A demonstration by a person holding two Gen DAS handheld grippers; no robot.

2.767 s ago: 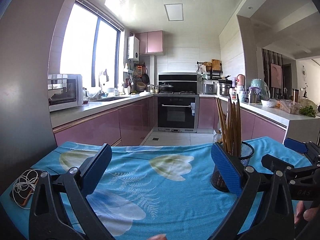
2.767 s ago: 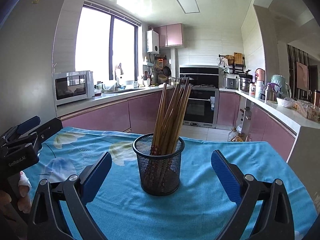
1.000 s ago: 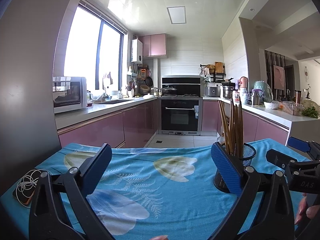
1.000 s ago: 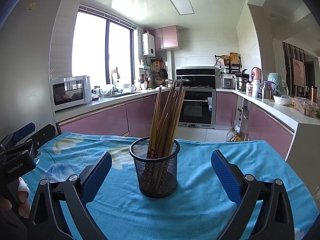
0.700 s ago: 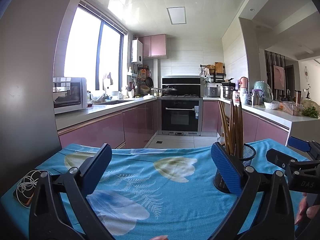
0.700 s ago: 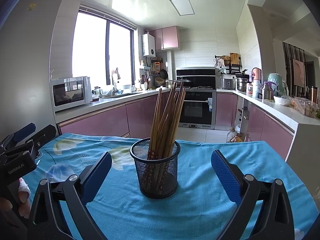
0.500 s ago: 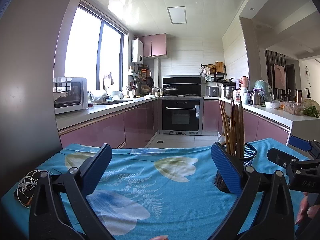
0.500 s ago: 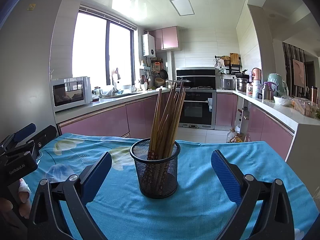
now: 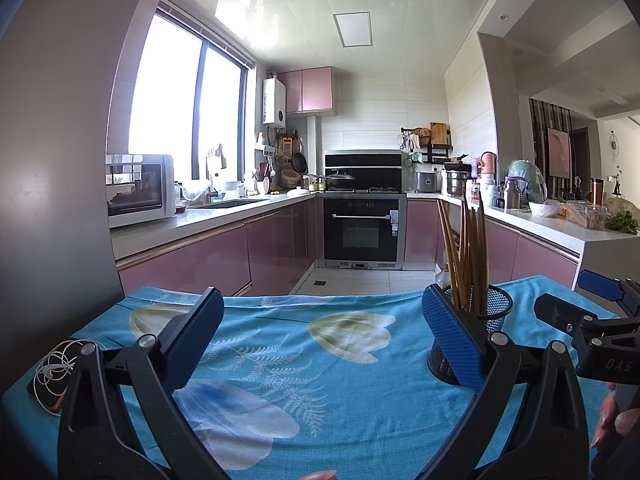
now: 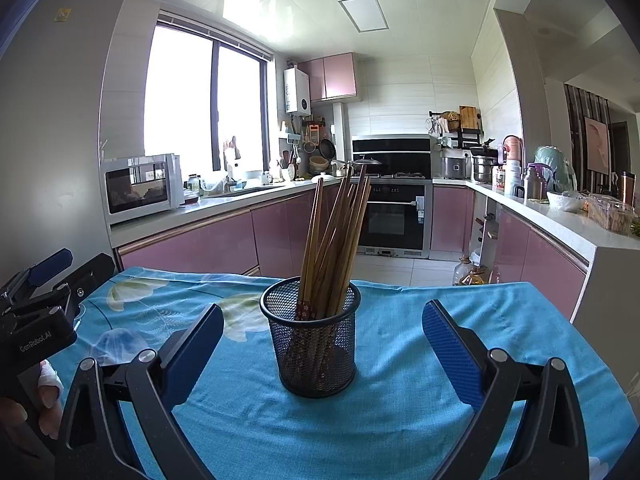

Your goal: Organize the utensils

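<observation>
A black mesh holder [image 10: 314, 344] stands upright on the blue flowered tablecloth [image 10: 400, 408], with several brown wooden chopsticks [image 10: 334, 240] in it. My right gripper [image 10: 320, 346] is open and empty, its blue pads either side of the holder and a little short of it. In the left wrist view the holder [image 9: 494, 316] is at the right, partly behind my right pad. My left gripper [image 9: 320, 340] is open and empty over the cloth. Each gripper also shows in the other's view, the right one [image 9: 600, 320] and the left one [image 10: 44, 300].
A coiled white cable on a dark phone [image 9: 52, 372] lies at the table's left corner. Behind the table is a kitchen with pink cabinets [image 9: 192, 260], a white microwave [image 9: 138, 190], an oven [image 9: 362, 232] and a cluttered counter [image 9: 560, 224] at the right.
Both grippers have drawn back and risen slightly since the earliest frames; the holder looks a little farther off. Over the last second almost nothing has moved.
</observation>
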